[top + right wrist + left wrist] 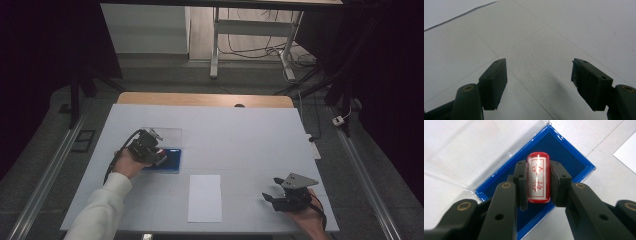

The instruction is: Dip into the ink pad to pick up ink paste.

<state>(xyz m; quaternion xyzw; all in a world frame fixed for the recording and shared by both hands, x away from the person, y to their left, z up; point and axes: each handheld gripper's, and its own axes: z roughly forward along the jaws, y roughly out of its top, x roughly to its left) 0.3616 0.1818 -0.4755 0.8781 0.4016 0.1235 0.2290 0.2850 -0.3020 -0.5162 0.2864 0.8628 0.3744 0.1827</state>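
- Two jaws of the left gripper [538, 182] are closed on a red cylindrical seal stamp [538, 178], one pad on each long side, so the printed label with red characters faces the gripper camera and the stamp's ends stay free.
- Stamp position: held over the dark blue ink pad [564, 160] in its blue-rimmed case [587, 166]. Whether the lower end touches the pad cannot be told from these views. Judged from this alignment, the step in hand is inking the stamp face.
- Clear hinged lid [461, 152]: lies open and flat on the table beyond the case, which leaves the pad fully exposed from above.
- In the high view, the left gripper [150, 147] sits at the left half of the table, directly over the blue case [170, 162].
- White sheet of paper [205, 197]: lies flat near the table's front edge, between the two grippers and apart from the case; judged to be the surface to receive the imprint.
- Right gripper [539, 80]: jaws spread wide, holding nothing, aimed at bare white table surface [564, 30].
- In the high view, the right gripper [280, 195] rests at the front right, just beside the paper; judged to be parked where it could steady the sheet.
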